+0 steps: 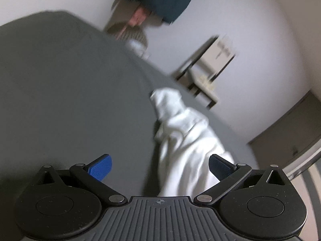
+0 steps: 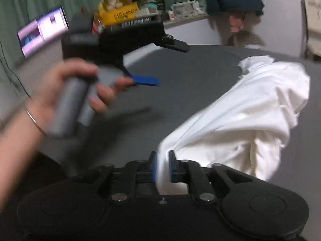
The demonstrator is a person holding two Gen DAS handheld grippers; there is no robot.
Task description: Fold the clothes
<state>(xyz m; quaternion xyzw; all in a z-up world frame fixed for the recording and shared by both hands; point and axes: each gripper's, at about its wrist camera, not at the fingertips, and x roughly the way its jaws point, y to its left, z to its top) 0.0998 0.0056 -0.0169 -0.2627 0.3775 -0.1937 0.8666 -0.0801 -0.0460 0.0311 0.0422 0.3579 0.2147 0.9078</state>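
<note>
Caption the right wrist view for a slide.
Right gripper shut on white garment over the grey table; left gripper open alongside.

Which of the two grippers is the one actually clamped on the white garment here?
The right gripper: its blue pads pinch a bunched edge of the white garment. The left gripper is open, pads spread wide and holding nothing.

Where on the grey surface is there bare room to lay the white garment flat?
The grey surface is bare between the open left claw and the white garment. It is crowded on the garment's side, where the right claw grips it.
</note>
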